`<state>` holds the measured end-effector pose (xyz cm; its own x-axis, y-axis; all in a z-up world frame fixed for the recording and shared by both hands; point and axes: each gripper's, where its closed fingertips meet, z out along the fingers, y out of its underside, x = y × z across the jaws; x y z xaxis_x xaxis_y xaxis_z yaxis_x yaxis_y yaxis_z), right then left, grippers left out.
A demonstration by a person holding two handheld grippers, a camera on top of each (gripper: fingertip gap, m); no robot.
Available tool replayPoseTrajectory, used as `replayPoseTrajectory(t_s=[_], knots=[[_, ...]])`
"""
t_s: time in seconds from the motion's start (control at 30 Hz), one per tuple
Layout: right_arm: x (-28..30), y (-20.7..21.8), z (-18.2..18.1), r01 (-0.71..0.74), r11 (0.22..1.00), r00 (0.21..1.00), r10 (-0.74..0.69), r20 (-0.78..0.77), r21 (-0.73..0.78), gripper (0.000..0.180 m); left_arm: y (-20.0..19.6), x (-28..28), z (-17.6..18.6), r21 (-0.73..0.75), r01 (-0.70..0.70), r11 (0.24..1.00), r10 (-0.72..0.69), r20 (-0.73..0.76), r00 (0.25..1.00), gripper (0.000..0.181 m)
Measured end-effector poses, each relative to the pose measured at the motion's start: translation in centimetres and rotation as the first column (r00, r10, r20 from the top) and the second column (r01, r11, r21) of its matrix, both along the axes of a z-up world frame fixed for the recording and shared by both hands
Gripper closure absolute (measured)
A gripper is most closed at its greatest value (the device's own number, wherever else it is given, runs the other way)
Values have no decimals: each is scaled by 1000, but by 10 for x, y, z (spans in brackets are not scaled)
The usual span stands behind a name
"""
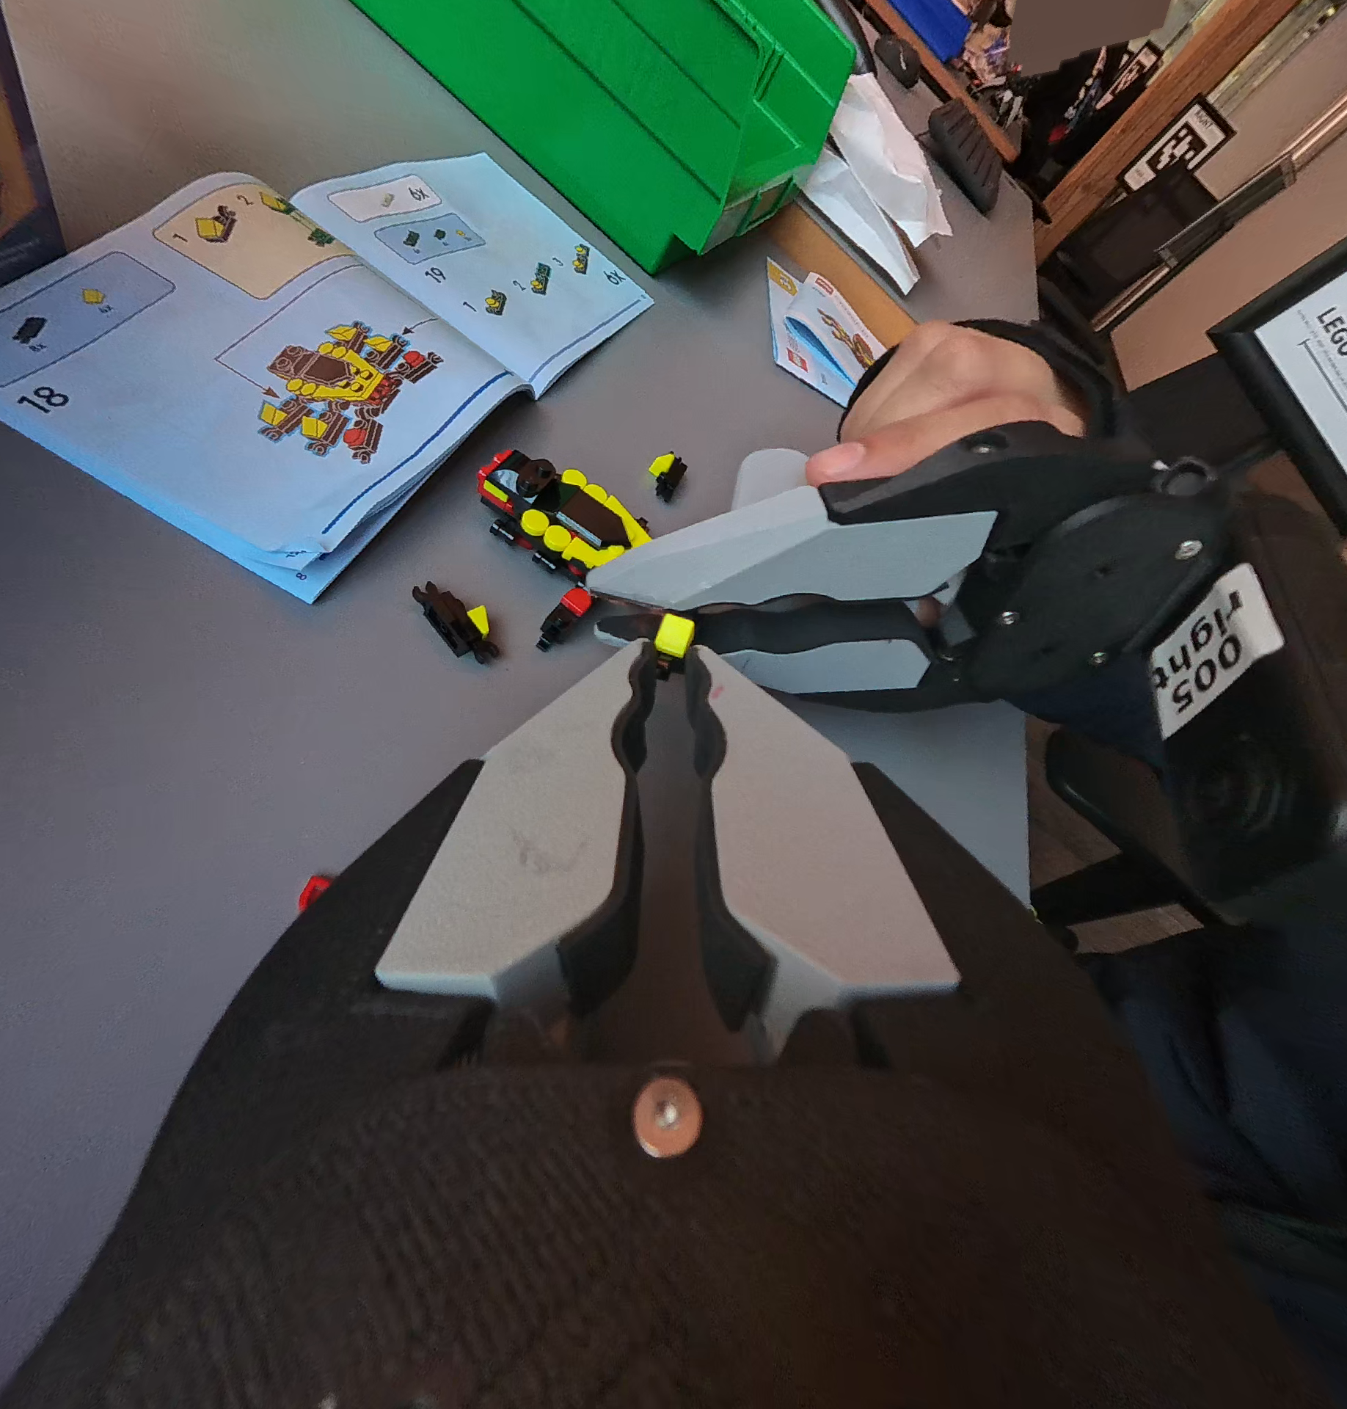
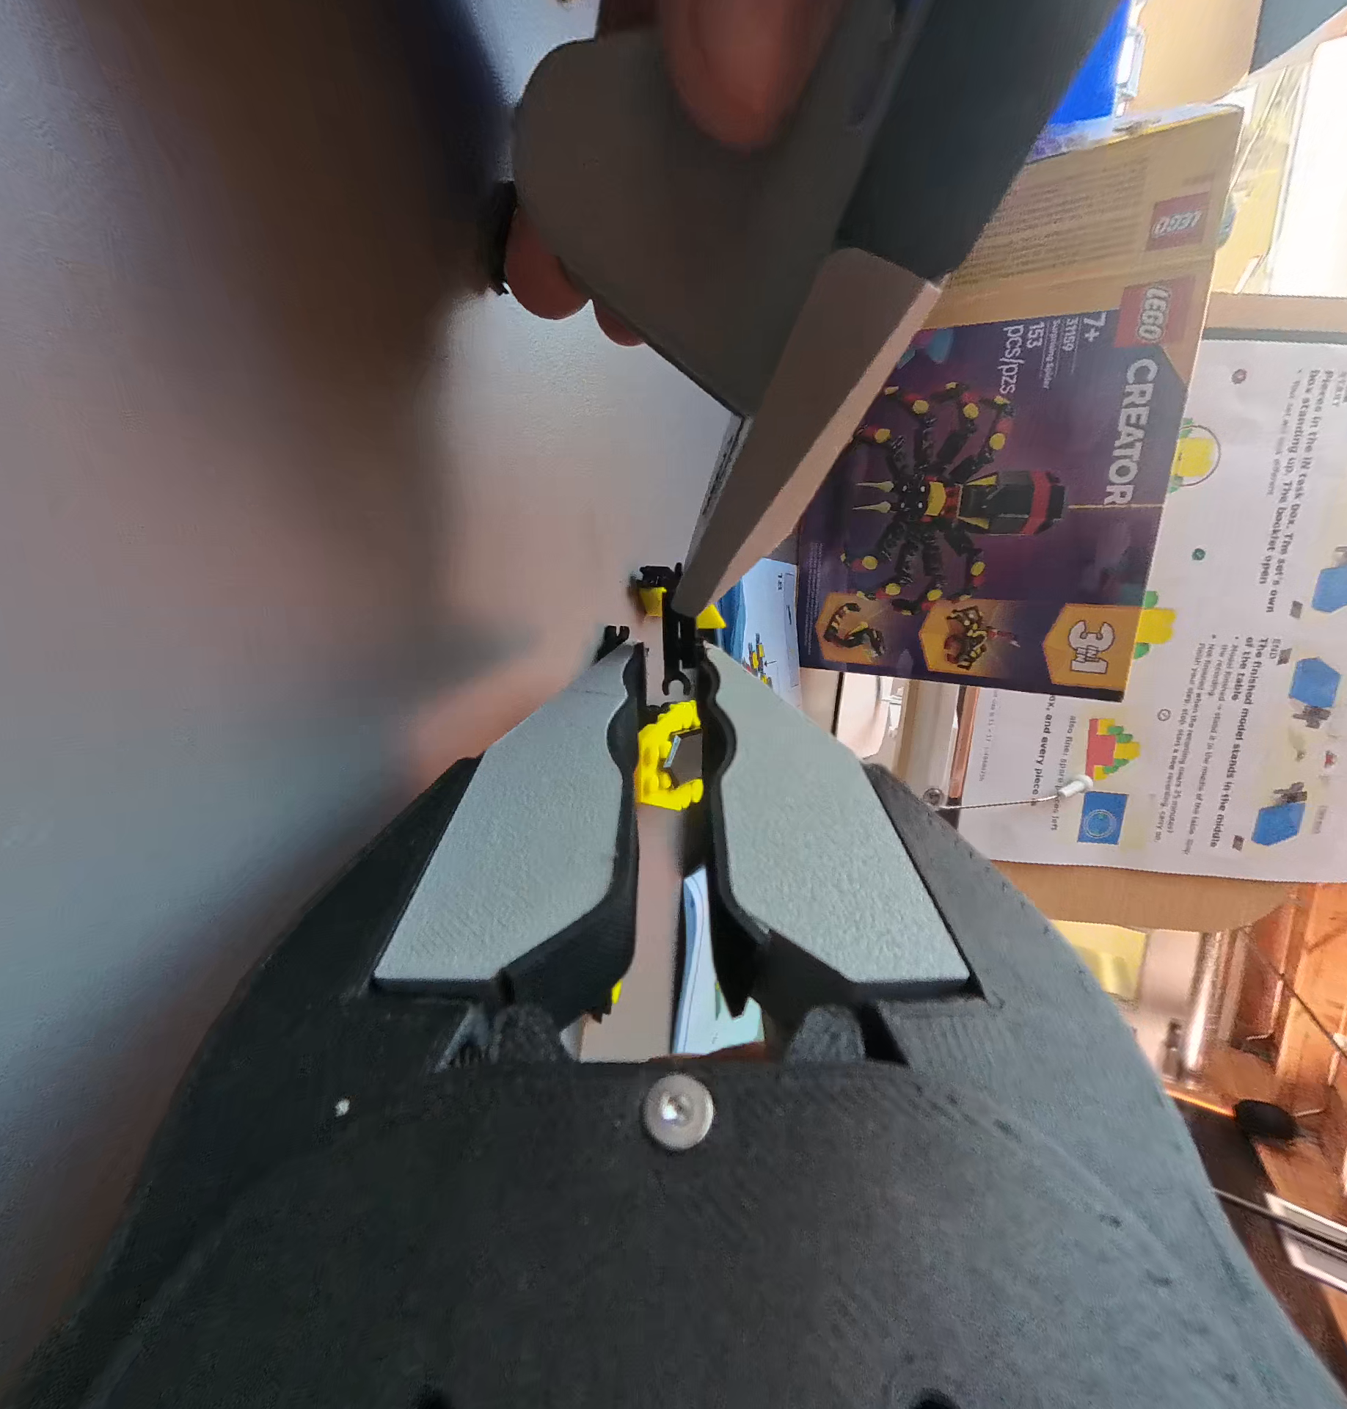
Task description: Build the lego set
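Observation:
A small black-and-yellow leg piece (image 1: 672,636) is held above the grey table (image 1: 160,762), between both grippers. My left gripper (image 1: 667,657) is shut on its black lower part. My right gripper (image 1: 599,610) comes in from the right, and its nearly closed jaws pinch the same piece. In the right wrist view the black clip of the leg piece (image 2: 678,659) sits between my right gripper's (image 2: 669,652) tips, with the left gripper's tip (image 2: 684,602) touching it from above. The yellow, black and red model body (image 1: 564,512) lies on the table just behind.
Loose leg pieces (image 1: 457,627) (image 1: 669,474), a red-and-black piece (image 1: 566,614) and a red piece (image 1: 314,892) lie on the table. An open instruction booklet (image 1: 274,366) lies at the left, with green bins (image 1: 617,114) behind it. The set's box (image 2: 998,495) stands upright nearby. A hand (image 1: 952,389) holds the right gripper.

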<state>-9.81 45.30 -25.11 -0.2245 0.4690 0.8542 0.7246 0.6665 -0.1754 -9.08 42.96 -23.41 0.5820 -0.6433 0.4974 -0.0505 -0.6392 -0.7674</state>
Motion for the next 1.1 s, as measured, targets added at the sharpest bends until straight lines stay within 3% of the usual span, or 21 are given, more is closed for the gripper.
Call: replayPoseTrajectory(t_s=[0.1,0.23,0.8,0.93,1.1], knots=[[-1,1,3,11,1000,1000,-11,-21,-8,160,0,1,0,3,1,1000,-1,-2,1000,176],[-2,-1,2,-2,1000,1000,1,3,30,173,0,2,0,2,-2,1000,2,-2,1000,176],[-1,5,-2,57,998,998,-57,10,16,174,4,0,-4,64,-36,997,43,-104,994,176],[-2,4,2,65,997,997,-66,-33,-29,174,4,0,1,129,-16,991,34,-133,991,175],[-2,3,6,54,988,992,-69,-104,-144,174,1,-6,24,308,44,950,15,-186,982,152]])
